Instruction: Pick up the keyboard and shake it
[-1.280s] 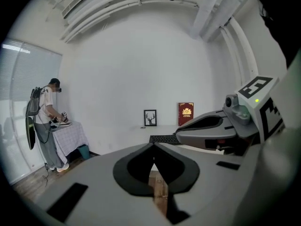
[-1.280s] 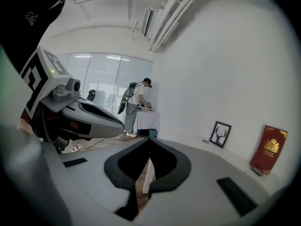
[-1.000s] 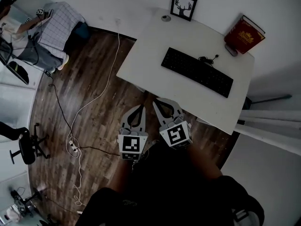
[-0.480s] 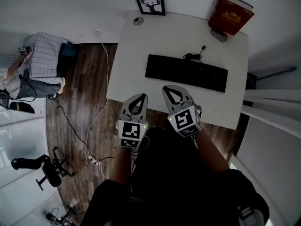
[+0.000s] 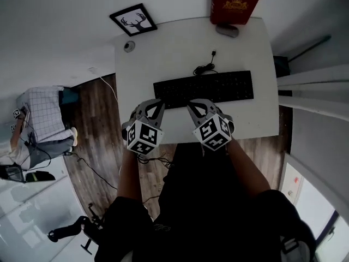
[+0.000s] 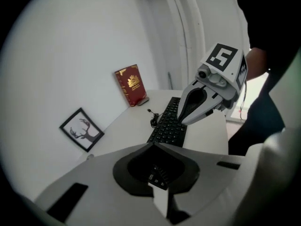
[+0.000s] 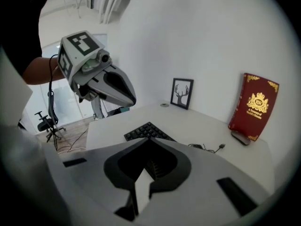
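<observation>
Jaws together beside keyboard [image 5: 218, 86]; checked-shirt person [image 5: 43, 119] in head view alone

Book [image 5: 235, 4] cut off @ top; keyboard [image 5: 218, 86] front pt. hidden.

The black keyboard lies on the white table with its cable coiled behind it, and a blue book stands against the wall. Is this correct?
Not entirely. The book is red, not blue; the right gripper view shows it clearly. The rest holds: the black keyboard lies on the white table with its cable coiled behind it, and the book stands against the wall.
</observation>
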Motion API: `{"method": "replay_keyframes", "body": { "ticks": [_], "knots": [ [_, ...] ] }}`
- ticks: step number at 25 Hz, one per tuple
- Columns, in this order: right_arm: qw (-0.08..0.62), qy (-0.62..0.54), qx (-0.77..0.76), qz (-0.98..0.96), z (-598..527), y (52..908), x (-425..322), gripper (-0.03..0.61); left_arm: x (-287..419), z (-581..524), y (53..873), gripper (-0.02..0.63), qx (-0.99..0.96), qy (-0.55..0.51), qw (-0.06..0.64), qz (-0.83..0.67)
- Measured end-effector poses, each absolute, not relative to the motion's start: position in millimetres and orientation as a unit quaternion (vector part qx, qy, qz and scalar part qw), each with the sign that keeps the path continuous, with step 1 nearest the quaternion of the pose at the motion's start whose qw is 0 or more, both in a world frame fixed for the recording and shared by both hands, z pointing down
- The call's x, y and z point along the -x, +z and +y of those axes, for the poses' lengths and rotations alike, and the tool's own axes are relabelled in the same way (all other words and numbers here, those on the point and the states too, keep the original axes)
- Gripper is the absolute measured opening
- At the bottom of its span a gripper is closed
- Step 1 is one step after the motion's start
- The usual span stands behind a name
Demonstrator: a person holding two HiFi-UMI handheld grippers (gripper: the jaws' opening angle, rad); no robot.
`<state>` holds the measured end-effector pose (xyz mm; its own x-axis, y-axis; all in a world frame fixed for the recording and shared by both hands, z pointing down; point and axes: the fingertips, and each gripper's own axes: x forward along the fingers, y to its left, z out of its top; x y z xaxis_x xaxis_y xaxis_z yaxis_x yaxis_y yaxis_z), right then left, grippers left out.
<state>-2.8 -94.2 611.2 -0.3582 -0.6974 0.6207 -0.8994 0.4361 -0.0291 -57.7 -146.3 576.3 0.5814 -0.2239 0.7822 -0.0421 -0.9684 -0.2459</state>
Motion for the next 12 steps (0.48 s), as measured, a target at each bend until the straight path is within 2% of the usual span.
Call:
{"method": "replay_keyframes", "body": {
  "ticks": [7, 9, 12],
  "knots": [
    [0.300, 0.250, -0.490, -0.779, -116.3, 649.6, 0.0, 0.021, 33.1, -201.6, 632.5, 0.003, 0.811, -0.556, 0.116, -0.137],
    [0.298, 0.262, -0.498, -0.771, -119.8, 652.9, -1.9, 0.021, 23.4, -208.7, 646.6, 0.003, 0.807, -0.552, 0.092, -0.189],
    [0.304, 0.277, -0.509, -0.757, -120.0, 658.0, -6.3, 0.021, 11.5, -201.5, 666.3, 0.141, 0.800, -0.537, -0.004, -0.267]
  ]
}}
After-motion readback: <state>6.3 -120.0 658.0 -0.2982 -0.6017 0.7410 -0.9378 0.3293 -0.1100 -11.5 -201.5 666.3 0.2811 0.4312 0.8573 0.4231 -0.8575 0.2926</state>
